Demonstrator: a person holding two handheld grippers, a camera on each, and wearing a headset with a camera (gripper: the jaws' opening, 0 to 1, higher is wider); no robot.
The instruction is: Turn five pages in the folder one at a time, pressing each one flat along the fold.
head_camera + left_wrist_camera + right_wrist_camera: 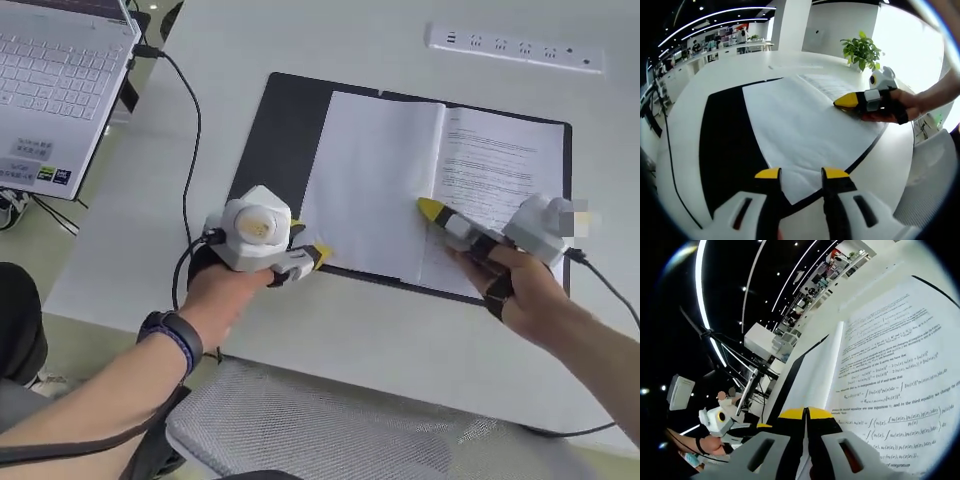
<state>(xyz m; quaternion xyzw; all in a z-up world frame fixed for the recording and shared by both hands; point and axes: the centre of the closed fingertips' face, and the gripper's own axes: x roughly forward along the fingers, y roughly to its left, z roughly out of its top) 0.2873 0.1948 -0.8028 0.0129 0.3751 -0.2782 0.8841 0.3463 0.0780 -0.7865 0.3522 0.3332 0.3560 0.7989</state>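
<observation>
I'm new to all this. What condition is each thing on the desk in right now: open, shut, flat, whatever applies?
Folder: open, lying flat.
Blank page: lying flat on the left half.
Printed page: flat on the right, face up.
Left gripper: fingers open, at the blank page's near corner.
Right gripper: fingers shut, tip at the fold.
Laptop: lid open.

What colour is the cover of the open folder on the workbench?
The flat open folder's cover is black, clearest in the head view.
</observation>
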